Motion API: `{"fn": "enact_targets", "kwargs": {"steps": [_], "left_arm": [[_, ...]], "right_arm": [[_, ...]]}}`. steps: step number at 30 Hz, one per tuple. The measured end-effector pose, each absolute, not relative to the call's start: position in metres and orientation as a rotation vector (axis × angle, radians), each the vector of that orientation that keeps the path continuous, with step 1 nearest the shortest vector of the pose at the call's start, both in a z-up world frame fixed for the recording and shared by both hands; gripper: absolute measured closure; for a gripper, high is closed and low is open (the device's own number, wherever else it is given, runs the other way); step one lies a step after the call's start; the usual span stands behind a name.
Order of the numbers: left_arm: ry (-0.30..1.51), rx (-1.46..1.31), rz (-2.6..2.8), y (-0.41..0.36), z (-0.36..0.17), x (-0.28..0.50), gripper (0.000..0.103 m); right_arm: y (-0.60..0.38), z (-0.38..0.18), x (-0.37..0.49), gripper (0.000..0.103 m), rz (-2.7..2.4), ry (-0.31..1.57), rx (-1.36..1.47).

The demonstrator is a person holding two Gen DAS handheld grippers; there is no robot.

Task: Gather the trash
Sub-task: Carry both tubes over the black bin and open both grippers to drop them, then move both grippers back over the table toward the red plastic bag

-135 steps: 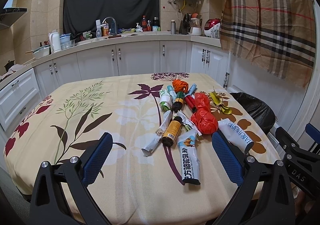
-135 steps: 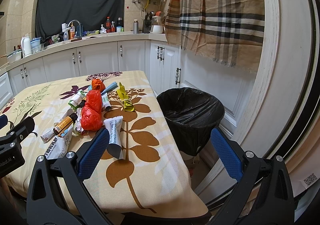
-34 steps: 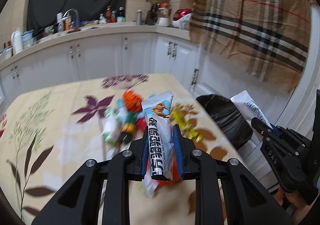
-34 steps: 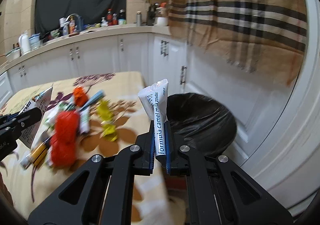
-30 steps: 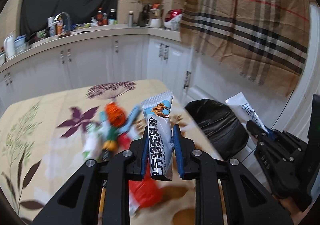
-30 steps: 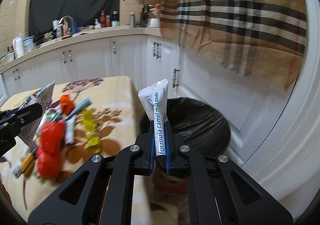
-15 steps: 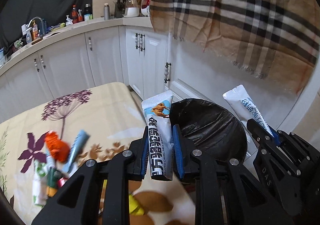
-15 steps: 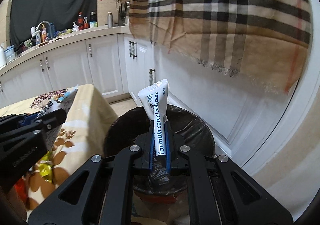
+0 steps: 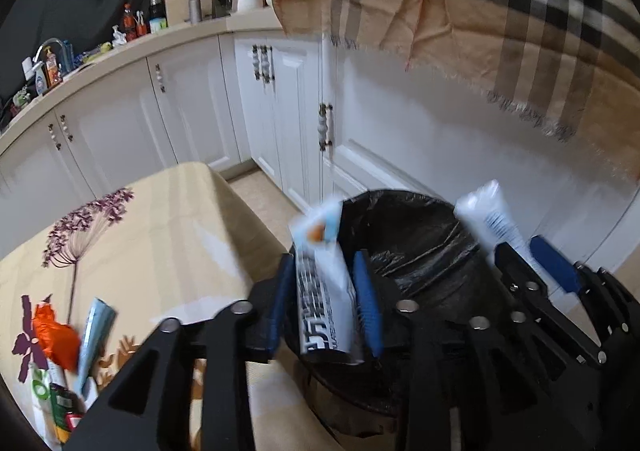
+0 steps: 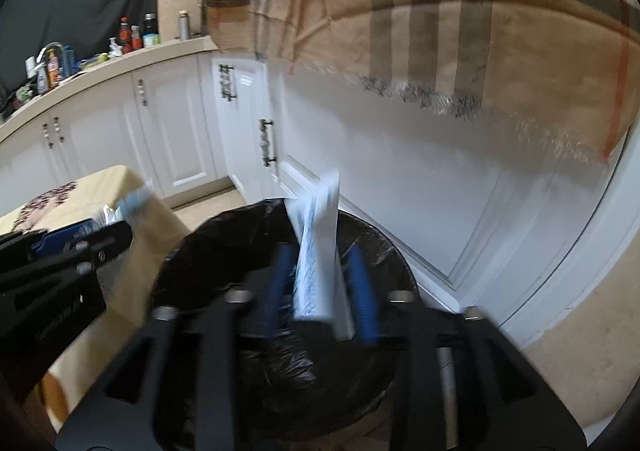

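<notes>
Releasing both packets at once, I am holding the two sets of tongs over the round bin lined with a black plastic bag (image 9: 404, 247), which stands on the floor just beside the corner of the bench covered with a cream floral cloth (image 9: 160, 235). The left tongs (image 9: 322, 303) are opening, with the white and blue printed sachet (image 9: 320, 291) between the blue pads; a gap shows on at least one side, so I judge it is slipping free. The right tongs (image 10: 320, 287) are opening too, and the slim white sachet with blue lettering (image 10: 316, 251) is standing upright between pads that are clear of it on both sides, blurred as if dropping.

To do this well, I am aiming to keep both tips above the bin's mouth, not its rim, until each sachet has fallen clear. The left sachet is sitting near the bin's bench-side edge, so I would favour a nudge towards the centre.

Inside the bin I am seeing only crumpled black liner; whether anything lies at the bottom I cannot tell. More trash is waiting on the bench: an orange crumpled wrapper (image 9: 54, 335), a pale blue tube (image 9: 94, 335) and some blurred packets at the edge.
</notes>
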State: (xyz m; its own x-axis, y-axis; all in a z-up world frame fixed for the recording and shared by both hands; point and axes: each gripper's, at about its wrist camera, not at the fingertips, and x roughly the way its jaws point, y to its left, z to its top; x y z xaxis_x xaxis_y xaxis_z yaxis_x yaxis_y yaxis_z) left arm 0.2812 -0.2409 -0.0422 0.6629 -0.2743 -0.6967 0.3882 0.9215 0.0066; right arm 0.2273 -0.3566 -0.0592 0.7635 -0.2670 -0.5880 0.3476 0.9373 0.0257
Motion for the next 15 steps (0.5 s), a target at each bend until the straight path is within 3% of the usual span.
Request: {"fn": "enact_targets", "kwargs": {"steps": [5, 15], "left_arm": [[0.766, 0.157, -0.361, -0.239, -0.043, 0.285, 0.049], [0.743, 0.115, -0.338, -0.204, -0.017, 0.269, 0.048]], "right_arm": [[-0.363, -0.068, 0.231, 0.063, -0.351, 0.638, 0.154], [-0.343, -0.053, 0.212, 0.062, -0.317, 0.628, 0.132]]}}
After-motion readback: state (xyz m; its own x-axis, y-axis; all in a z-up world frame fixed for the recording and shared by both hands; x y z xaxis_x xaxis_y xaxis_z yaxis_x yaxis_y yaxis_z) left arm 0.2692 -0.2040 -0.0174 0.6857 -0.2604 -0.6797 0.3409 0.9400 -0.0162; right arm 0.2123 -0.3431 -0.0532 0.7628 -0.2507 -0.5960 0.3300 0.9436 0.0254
